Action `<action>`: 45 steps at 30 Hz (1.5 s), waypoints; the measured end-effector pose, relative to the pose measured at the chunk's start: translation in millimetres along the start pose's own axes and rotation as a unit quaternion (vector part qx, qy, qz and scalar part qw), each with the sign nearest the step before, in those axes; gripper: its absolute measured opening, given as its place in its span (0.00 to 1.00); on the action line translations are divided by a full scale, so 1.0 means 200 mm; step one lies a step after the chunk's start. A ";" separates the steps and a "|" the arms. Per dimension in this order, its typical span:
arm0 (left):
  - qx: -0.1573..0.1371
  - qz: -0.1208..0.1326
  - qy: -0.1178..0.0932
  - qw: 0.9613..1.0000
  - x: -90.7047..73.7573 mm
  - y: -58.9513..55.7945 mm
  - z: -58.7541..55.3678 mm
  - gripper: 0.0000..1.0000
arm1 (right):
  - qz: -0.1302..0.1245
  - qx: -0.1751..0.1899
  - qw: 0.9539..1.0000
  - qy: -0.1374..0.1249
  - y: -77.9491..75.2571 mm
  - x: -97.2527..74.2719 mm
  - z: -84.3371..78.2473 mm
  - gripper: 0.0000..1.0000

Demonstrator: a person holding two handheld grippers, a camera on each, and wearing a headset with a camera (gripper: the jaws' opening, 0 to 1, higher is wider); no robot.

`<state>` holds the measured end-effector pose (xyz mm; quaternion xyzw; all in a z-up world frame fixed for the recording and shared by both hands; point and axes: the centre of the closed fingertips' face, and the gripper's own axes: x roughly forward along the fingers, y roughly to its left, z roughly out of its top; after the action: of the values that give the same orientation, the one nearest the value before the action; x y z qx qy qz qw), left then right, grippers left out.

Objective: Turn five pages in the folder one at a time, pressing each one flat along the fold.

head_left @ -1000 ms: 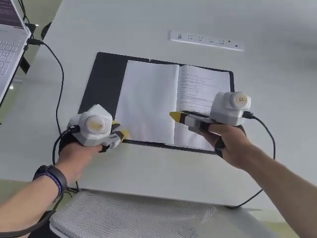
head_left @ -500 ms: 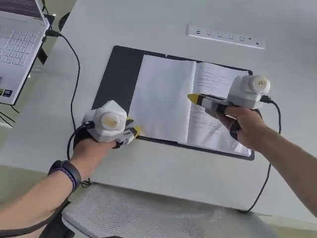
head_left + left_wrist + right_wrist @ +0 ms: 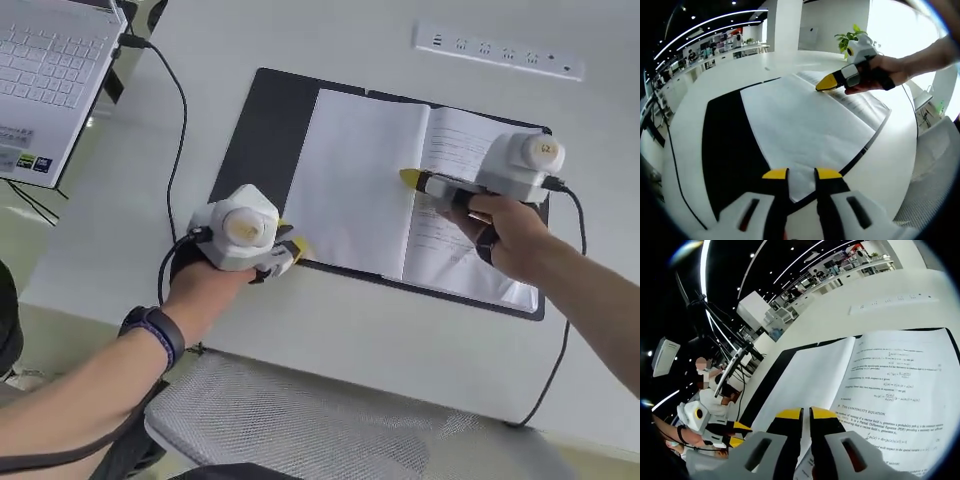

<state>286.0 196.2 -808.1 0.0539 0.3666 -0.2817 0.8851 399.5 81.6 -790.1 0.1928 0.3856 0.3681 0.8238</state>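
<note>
While the folder [image 3: 252,130] lies open and flat on the white workbench [image 3: 330,50], its black inside cover shows bare on the left. A blank white page [image 3: 355,190] lies flat just left of the fold. A printed page [image 3: 455,245] of text and equations covers the right half.

Left gripper [image 3: 292,242]: low at the folder's near edge, by the near-left corner of the blank page. In the left gripper view its yellow-tipped jaws stand a little apart, with nothing between them, over that page edge and the black rim. Contact with the paper cannot be told.

Right gripper [image 3: 408,178]: held over the printed page, pointing toward the left hand side. Its yellow tips sit at the fold, in the far half of the spread. Jaws pressed nearly together, only a sliver of gap in the right gripper view. The tips look down on the paper, but whether they press it cannot be told.

Around the work:
- An open laptop [image 3: 45,70] sits at the far left.
- A black cable [image 3: 180,120] runs past the folder's left side toward the left gripper.
- A white power strip [image 3: 500,50] lies beyond the folder.
- A mesh chair seat [image 3: 330,420] shows below the bench's near edge.
- A dark band [image 3: 155,330] circles the left wrist.
</note>
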 end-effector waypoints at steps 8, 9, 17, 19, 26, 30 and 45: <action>-0.005 0.006 -0.002 1.000 0.00 0.01 0.00 0.16 | 0.008 0.006 1.000 -0.006 0.00 -0.01 0.01 0.00; -0.005 0.006 -0.001 1.000 0.00 0.01 0.00 0.16 | 0.010 0.009 1.000 -0.007 0.00 -0.01 0.01 0.00; -0.004 0.006 -0.001 1.000 0.00 0.01 0.00 0.17 | 0.014 0.050 0.998 -0.033 -0.05 0.00 0.06 0.00; -0.004 0.006 -0.001 1.000 0.00 0.01 0.00 0.17 | 0.014 0.051 0.998 -0.034 -0.05 0.01 0.08 0.00; -0.006 0.008 -0.003 1.000 -0.01 0.00 0.01 0.17 | 0.007 0.069 0.996 -0.058 -0.12 0.07 0.17 0.00; -0.009 0.009 -0.006 1.000 -0.02 0.00 0.01 0.16 | 0.011 0.078 0.994 -0.070 -0.12 0.08 0.21 0.00; -0.013 0.006 -0.005 1.000 -0.02 0.03 0.01 0.11 | -0.009 0.162 0.974 -0.160 -0.33 0.19 0.45 0.00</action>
<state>288.7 201.6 -804.3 0.0432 0.3654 -0.2714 0.8894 515.7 64.6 -792.7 0.3769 0.3048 0.2574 0.8359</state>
